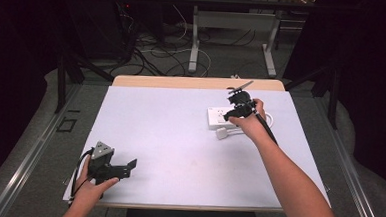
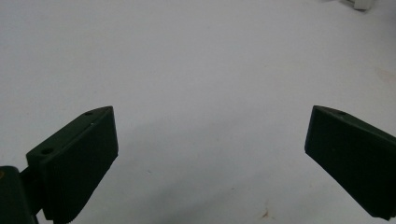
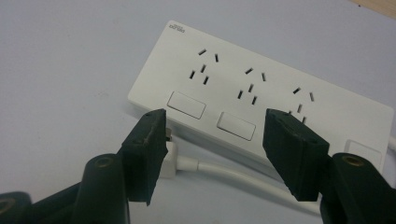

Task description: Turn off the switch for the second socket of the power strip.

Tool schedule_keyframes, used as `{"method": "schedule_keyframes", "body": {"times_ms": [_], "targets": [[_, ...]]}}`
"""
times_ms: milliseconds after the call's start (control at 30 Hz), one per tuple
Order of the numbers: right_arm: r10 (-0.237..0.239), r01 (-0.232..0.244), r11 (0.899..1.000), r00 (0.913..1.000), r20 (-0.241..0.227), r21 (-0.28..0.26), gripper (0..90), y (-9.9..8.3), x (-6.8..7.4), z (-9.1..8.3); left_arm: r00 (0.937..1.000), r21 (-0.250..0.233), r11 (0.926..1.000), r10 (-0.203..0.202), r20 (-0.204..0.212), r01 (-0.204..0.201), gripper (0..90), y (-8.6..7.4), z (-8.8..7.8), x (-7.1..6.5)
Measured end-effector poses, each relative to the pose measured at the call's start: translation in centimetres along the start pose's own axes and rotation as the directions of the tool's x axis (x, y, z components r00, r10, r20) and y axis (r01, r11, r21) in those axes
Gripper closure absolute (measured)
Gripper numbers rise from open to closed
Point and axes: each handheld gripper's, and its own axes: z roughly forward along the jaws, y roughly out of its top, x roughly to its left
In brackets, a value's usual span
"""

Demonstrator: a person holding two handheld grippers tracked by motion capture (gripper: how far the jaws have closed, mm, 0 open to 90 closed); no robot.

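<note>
A white power strip [image 3: 261, 93] with three socket groups and square switches lies flat on the white table sheet at the far right [image 1: 214, 117]. Its white plug [image 3: 171, 156] and cable [image 3: 233, 173] lie just in front of it; in the high view the plug [image 1: 221, 134] rests on the sheet. My right gripper [image 3: 215, 119] hovers over the strip's near edge, open, with nothing between its fingers, and in the high view the right gripper [image 1: 232, 110] sits above the strip. My left gripper [image 2: 212, 112] is open wide over bare sheet, near the front left corner [image 1: 129, 168].
The white sheet [image 1: 169, 132] covers the table, with a wooden edge [image 1: 197, 82] showing at the back. Beyond it stand a desk frame [image 1: 194, 48] and loose floor cables [image 1: 154, 51]. A white corner [image 2: 362, 3] peeks in at the top right of the left gripper view.
</note>
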Motion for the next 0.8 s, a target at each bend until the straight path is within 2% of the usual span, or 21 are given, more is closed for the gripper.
{"method": "schedule_keyframes", "body": {"times_ms": [133,167,433,567,700,800], "targets": [[0.022,-0.022,1.000,0.9998,-0.003,0.016,43.9,0.1,-0.1,0.5,1.0000,0.001,1.0000,0.001,0.002,-0.001,2.6,0.0,0.0,0.0],[0.046,-0.046,0.999,0.9989,-0.007,0.023,47.8,0.1,-0.1,0.7,1.0000,0.002,1.0000,0.000,0.002,0.000,2.6,0.0,0.0,0.0],[0.108,-0.107,0.993,0.9942,-0.004,0.042,55.0,0.2,-0.1,1.5,1.0000,0.004,1.0000,0.001,0.002,-0.001,2.6,0.0,0.0,0.1],[0.162,-0.162,0.986,0.9867,-0.009,0.050,62.5,0.3,-0.2,1.9,1.0000,0.005,1.0000,0.002,0.003,-0.002,2.7,0.0,0.0,0.1],[0.189,-0.189,0.980,0.9819,-0.001,0.057,67.9,0.3,-0.4,2.2,1.0000,0.006,1.0000,0.002,0.003,-0.002,2.9,0.0,0.0,0.1],[0.223,-0.222,0.973,0.9748,-0.013,0.059,71.4,0.3,-0.6,2.4,1.0000,0.007,1.0000,0.001,0.003,-0.001,3.0,0.0,0.0,0.1]]}}
